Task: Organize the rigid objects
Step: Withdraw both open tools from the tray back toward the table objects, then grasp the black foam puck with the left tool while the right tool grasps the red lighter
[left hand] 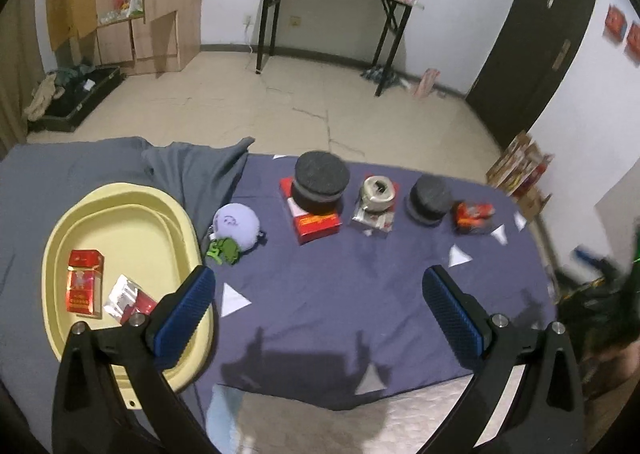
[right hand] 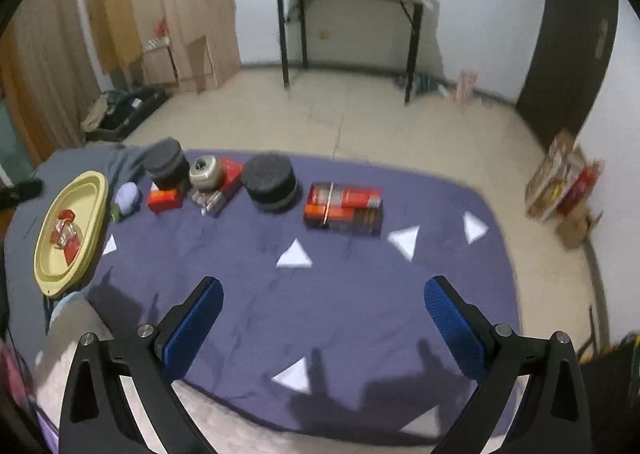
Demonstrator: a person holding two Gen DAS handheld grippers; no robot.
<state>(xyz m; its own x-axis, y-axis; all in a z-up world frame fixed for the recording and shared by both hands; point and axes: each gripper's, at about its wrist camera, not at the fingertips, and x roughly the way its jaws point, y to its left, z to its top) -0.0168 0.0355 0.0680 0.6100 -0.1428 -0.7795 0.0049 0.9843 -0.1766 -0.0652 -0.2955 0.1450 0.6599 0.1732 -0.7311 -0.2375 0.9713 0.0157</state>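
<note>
**Watch for toppled stacks and a crowded tray rim**

Left gripper (left hand: pixel 318 278): fingers spread wide, holding nothing, hanging low just right of the yellow tray (left hand: pixel 120 193). Right gripper (right hand: pixel 324 284): fingers likewise wide apart and empty, well to the right of the tray, over bare purple cloth (right hand: pixel 360 314).

Already inside the tray: a red cigarette pack (left hand: pixel 84 282) and a silver-and-red pack (left hand: pixel 128 300). Waiting in a row right of the tray and further back: a large dark round container (left hand: pixel 322 181) sitting on a red box (left hand: pixel 318 221), then a silver roll-shaped piece (left hand: pixel 378 191) on a small packet, a smaller dark round container (left hand: pixel 430 197), and farthest from the tray a red carton (right hand: pixel 344 207).

Likely trouble:
- Pulling the red box first would probably tip the container off it; same for the silver piece on its packet.
- Round containers look wider than a snug grip; could slip or roll if pinched off-centre.
- Purple plush ball (left hand: pixel 236 223) and green toy (left hand: pixel 224 250) lie just beside the tray's right rim, directly on the carrying path; easy to snag or drag along.
- Left finger sits close over the rim; a careless sweep might nudge the tray.
- Loose cloth could bunch under a low approach.

Room: broad open cloth right of the tray and nearer the grippers, dotted only with flat white triangles (right hand: pixel 294 254). Far cloth edge runs close behind the row; near edge lies just under the grippers. Grey fabric (left hand: pixel 180 169) heaped behind the tray.
</note>
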